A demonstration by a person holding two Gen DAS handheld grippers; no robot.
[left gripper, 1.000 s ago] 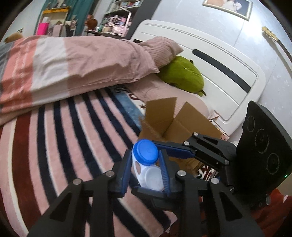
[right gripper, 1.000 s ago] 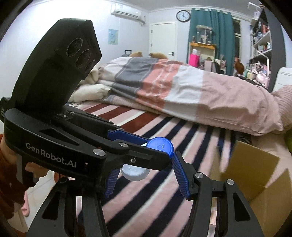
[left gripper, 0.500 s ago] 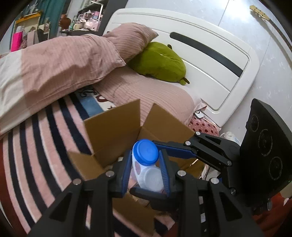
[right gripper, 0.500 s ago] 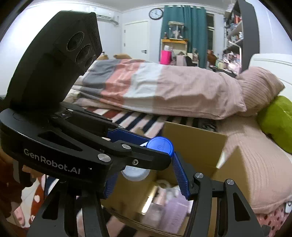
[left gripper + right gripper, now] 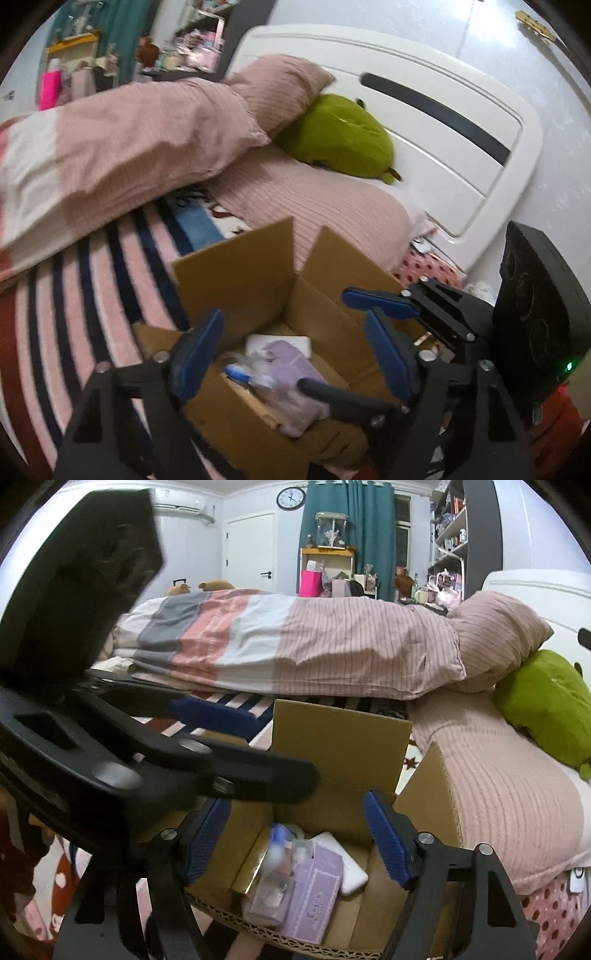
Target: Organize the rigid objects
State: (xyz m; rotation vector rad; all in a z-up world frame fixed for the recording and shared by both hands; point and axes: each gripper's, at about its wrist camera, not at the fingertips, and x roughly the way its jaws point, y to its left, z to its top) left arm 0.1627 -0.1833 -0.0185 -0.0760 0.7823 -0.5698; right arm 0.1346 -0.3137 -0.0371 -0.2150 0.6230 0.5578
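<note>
Both of your grippers hang over the open cardboard box (image 5: 236,273) that sits on the striped bedspread (image 5: 92,295). Your left gripper (image 5: 291,354) has its blue-padded fingers (image 5: 199,347) spread wide with nothing between them, and your right gripper (image 5: 295,838) is released as well, jaws apart and empty.

In the right wrist view the left gripper's black frame crosses in front of the box's near left side, so the two tools crowd each other there. The box's flaps stand upright at the back and right, fencing those edges; the near rim shows raw corrugated edge. The pink ribbed pillow (image 5: 498,805) presses just beside the right flap, leaving little room on that side. The open top gives you free room straight above.

The bottle with the blue cap (image 5: 277,842) lies inside the box, blurred, its clear plastic body resting against a lilac carton (image 5: 314,897) with printed trim. A smooth white rounded slab (image 5: 351,875) lies just behind the carton, and a gold-coloured flat box (image 5: 251,871) stands tilted along the left wall.

A soft green plush (image 5: 340,136) rests against the glossy white headboard (image 5: 424,122), well apart from the box.
</note>
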